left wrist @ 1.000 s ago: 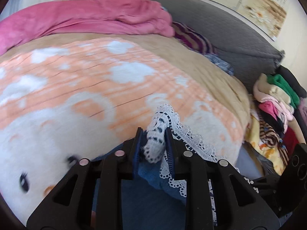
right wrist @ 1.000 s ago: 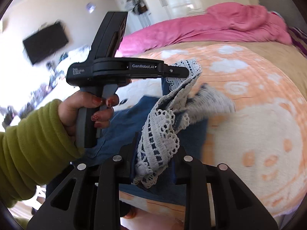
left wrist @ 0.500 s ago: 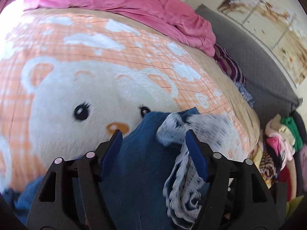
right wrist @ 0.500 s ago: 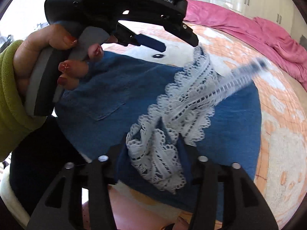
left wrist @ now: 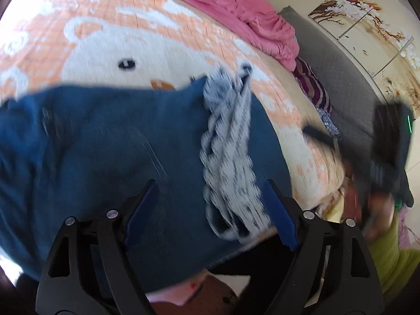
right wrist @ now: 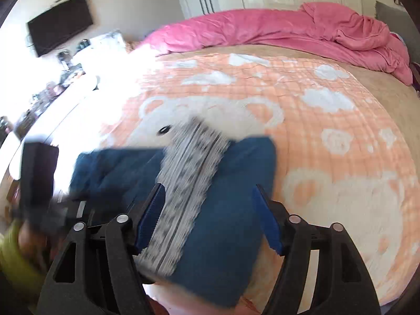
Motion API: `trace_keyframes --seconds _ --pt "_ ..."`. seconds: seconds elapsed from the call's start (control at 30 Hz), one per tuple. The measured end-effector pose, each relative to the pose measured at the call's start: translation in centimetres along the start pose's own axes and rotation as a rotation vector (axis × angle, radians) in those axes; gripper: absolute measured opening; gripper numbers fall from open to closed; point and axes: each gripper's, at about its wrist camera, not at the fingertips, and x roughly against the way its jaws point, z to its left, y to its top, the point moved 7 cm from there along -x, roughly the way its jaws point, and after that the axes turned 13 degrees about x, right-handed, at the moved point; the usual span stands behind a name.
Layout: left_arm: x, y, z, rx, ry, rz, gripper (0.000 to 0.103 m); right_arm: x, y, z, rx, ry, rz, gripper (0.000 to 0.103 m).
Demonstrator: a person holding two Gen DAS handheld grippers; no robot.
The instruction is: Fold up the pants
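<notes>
The blue denim pants (left wrist: pixel 110 141) lie folded on the bed near its front edge, with a band of white lace trim (left wrist: pixel 228 157) across the top. They also show in the right wrist view (right wrist: pixel 231 210), lace (right wrist: pixel 186 178) running down the middle. My left gripper (left wrist: pixel 210 210) is open and empty, its jaws wide apart just above the denim. My right gripper (right wrist: pixel 207 215) is open and empty, also over the pants. The right gripper shows blurred at the right edge of the left wrist view (left wrist: pixel 388 152). The left gripper shows blurred in the right wrist view (right wrist: pixel 39 178).
The bed has an orange and white bear blanket (right wrist: pixel 328 136) and a pink duvet (right wrist: pixel 275 29) bunched at the far side. A grey headboard (left wrist: pixel 336 78) and a clothes pile are off the bed's right side. A wall TV (right wrist: pixel 60 23) hangs at the left.
Both grippers have let go of the lace hem and opened wide. The pants have dropped flat onto the bed, and both grippers have pulled back toward the near edge.
</notes>
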Motion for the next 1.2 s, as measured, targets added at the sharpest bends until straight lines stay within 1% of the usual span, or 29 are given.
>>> trace_keyframes --seconds 0.03,0.1,0.13,0.17,0.23,0.27,0.3,0.37,0.43,0.47,0.5,0.53,0.57,0.6,0.63,0.67,0.73,0.77,0.8,0.83,0.9,0.93,0.97,1.0,1.07,1.13,1.17,1.2 --pt "-0.2 -0.5 0.0 0.005 0.013 0.014 0.075 -0.1 0.5 -0.1 0.001 0.003 0.016 0.073" --pt "-0.5 -1.4 -0.1 0.029 0.034 0.031 0.075 -2.2 2.2 0.6 0.004 0.026 0.073 0.081" --pt "-0.7 -1.8 -0.2 0.038 0.035 0.040 0.075 -2.5 2.2 1.9 0.009 0.018 0.091 0.084" --pt "-0.9 -2.2 -0.4 0.042 0.037 0.049 0.075 -3.3 3.1 2.3 0.019 0.009 0.108 0.088" --pt "-1.5 -2.8 -0.7 0.035 0.099 0.066 0.075 -5.1 4.0 3.0 0.044 -0.023 0.156 0.088" --pt "-1.8 -2.9 -0.9 0.029 0.113 0.069 0.075 -6.1 4.3 3.0 0.061 -0.035 0.178 0.088" --pt "-2.2 -3.0 -1.3 0.022 0.120 0.069 0.075 -7.3 4.3 3.5 0.087 -0.052 0.209 0.089" --pt "-2.8 -3.2 -2.0 -0.001 0.137 0.068 0.075 -9.1 3.8 3.4 0.097 -0.093 0.261 0.089" --pt "-3.6 -3.4 -2.4 -0.010 0.148 0.073 0.075 -10.8 3.1 2.8 0.090 -0.107 0.308 0.089" --pt "-3.8 -3.5 -2.2 -0.004 0.164 0.067 0.074 -11.3 2.7 2.7 0.090 -0.106 0.314 0.086" --pt "-3.9 -3.5 -2.1 0.008 0.173 0.056 0.070 -12.0 2.3 2.7 0.091 -0.085 0.321 0.066" --pt "-3.7 -3.6 -1.8 0.017 0.176 0.045 0.060 -12.3 1.9 2.6 0.079 -0.060 0.329 0.050" --pt "-3.6 -3.7 -1.8 0.022 0.170 0.037 0.054 -12.3 1.6 2.5 0.057 -0.033 0.325 0.030" --pt "-3.4 -3.6 -1.8 0.020 0.146 0.035 0.036 -11.7 1.5 2.5 0.042 -0.001 0.294 0.025" --pt "-3.1 -3.6 -1.8 0.017 0.134 0.032 0.021 -11.0 1.6 2.5 0.036 0.014 0.265 0.023" --pt "-2.9 -3.6 -1.6 0.014 0.129 0.031 0.020 -10.1 1.8 2.6 0.025 0.022 0.242 0.023" --pt "-2.1 -3.8 -1.2 0.016 0.110 0.035 0.020 -8.3 2.5 2.8 -0.017 0.055 0.185 0.023" --pt "-1.7 -3.8 -1.0 0.013 0.110 0.030 0.020 -7.9 2.9 2.9 -0.026 0.058 0.172 0.023" --pt "-1.1 -3.7 -0.8 0.005 0.114 0.019 0.020 -7.7 3.2 3.2 -0.023 0.043 0.166 0.023" --pt "-0.6 -3.8 -0.6 0.001 0.119 0.012 0.020 -7.9 3.5 3.6 -0.005 0.033 0.167 0.023" --pt "0.1 -3.8 -0.3 -0.001 0.130 -0.003 0.020 -9.3 3.9 4.3 0.020 -0.010 0.200 0.023" --pt "0.2 -3.8 -0.1 0.001 0.138 -0.002 0.021 -10.2 3.8 4.3 0.016 -0.030 0.223 0.026" --pt "0.2 -3.8 0.2 0.008 0.144 0.002 0.021 -11.3 3.8 4.4 0.006 -0.041 0.249 0.034" --pt "0.0 -4.0 0.4 0.017 0.149 0.014 0.021 -12.5 3.6 4.8 0.000 -0.031 0.274 0.046" --pt "-0.4 -4.3 0.4 0.023 0.152 0.035 0.021 -13.6 3.6 5.3 0.006 -0.027 0.286 0.057" --pt "-0.5 -4.6 0.6 0.023 0.148 0.049 0.022 -12.9 4.3 5.9 -0.006 0.034 0.241 0.061" --pt "-0.5 -4.7 0.6 0.017 0.144 0.054 0.023 -11.7 4.9 6.0 -0.011 0.070 0.189 0.066" --pt "-0.5 -4.7 0.5 0.012 0.144 0.054 0.023 -10.5 5.3 5.8 -0.011 0.083 0.153 0.070"
